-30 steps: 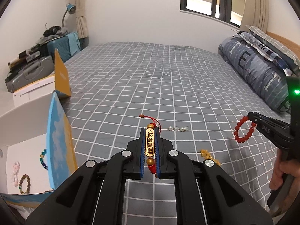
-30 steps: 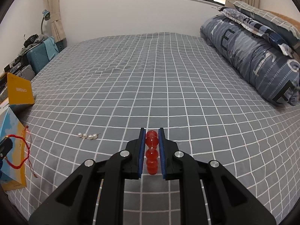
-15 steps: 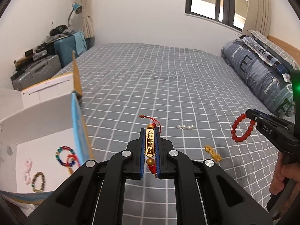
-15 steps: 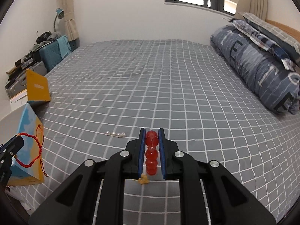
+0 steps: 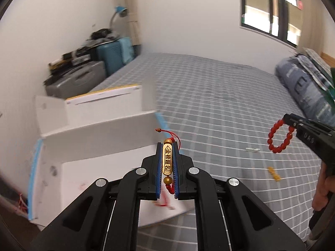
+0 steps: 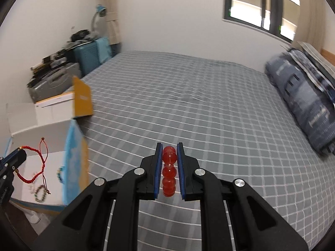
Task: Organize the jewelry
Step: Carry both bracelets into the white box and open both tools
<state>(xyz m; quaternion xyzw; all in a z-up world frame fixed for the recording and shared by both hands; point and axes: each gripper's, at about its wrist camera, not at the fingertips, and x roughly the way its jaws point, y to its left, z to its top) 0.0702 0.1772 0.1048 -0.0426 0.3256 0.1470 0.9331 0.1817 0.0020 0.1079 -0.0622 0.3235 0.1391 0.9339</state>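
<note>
My left gripper (image 5: 167, 146) is shut on a red cord bracelet with a gold charm (image 5: 168, 161) and holds it over the open white box (image 5: 100, 167). In the right wrist view the red cord (image 6: 33, 165) hangs from the left gripper (image 6: 18, 154) above the box (image 6: 41, 138), where several bead bracelets (image 6: 40, 191) lie. My right gripper (image 6: 169, 148) is shut on a red bead bracelet (image 6: 169, 169), held above the bed; it shows as a loop (image 5: 279, 137) at the right of the left wrist view.
A grey checked bed (image 6: 188, 115) fills both views. Small pearls (image 5: 252, 150) and a yellow bead piece (image 5: 274, 173) lie on it. An orange box flap (image 6: 82, 98), suitcases (image 5: 83, 77) and a folded blue duvet (image 6: 303, 104) border the bed.
Both grippers have swung left and lifted. The left gripper now holds the charm bracelet over the open box; the right one has followed with the red beads.
</note>
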